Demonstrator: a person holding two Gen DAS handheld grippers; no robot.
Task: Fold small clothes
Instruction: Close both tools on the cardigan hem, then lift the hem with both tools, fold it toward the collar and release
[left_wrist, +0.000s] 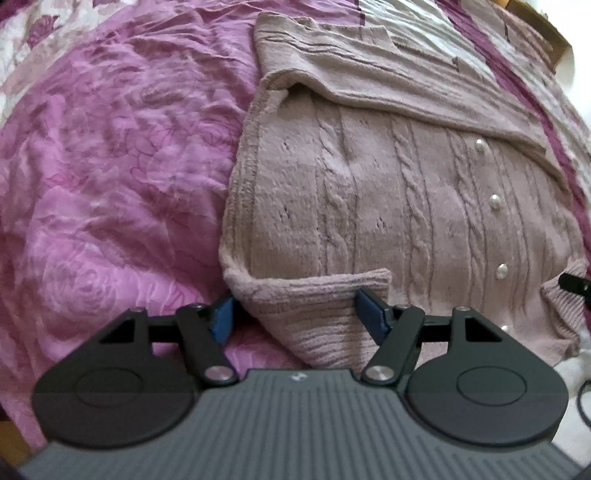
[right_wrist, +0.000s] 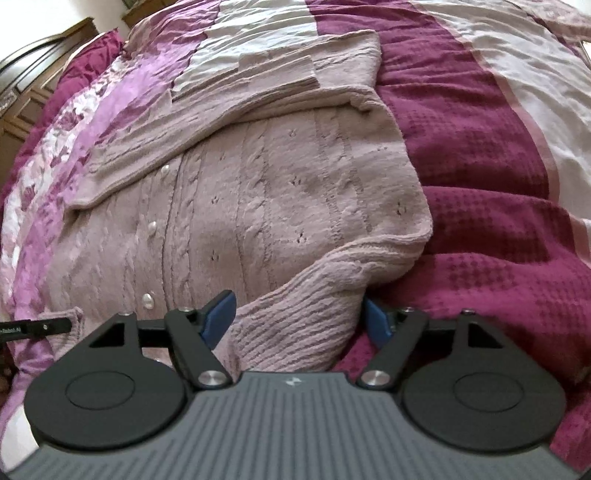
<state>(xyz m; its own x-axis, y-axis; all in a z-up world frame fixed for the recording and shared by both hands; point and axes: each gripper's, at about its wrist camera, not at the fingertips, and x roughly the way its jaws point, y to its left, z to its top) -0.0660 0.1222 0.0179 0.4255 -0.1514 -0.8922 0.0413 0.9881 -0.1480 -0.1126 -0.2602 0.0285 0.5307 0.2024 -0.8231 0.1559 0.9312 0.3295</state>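
Observation:
A dusty-pink cable-knit cardigan (left_wrist: 369, 192) with pearl buttons lies flat on the bed, a sleeve folded across its upper part. In the left wrist view, my left gripper (left_wrist: 297, 312) stands open around the turned-up ribbed hem corner (left_wrist: 317, 306); the blue pads (left_wrist: 221, 314) sit on either side of the cloth without pinching it. In the right wrist view, the same cardigan (right_wrist: 266, 192) fills the middle. My right gripper (right_wrist: 297, 319) is open, with the other ribbed hem corner (right_wrist: 295, 317) lying loose between its blue pads (right_wrist: 376, 321).
A purple floral bedspread (left_wrist: 110, 166) lies left of the cardigan. A magenta waffle blanket (right_wrist: 480, 184) lies to its right. Dark wooden furniture (right_wrist: 33, 96) stands beyond the bed at the far left. A black finger of the other gripper (right_wrist: 37, 326) shows at the left edge.

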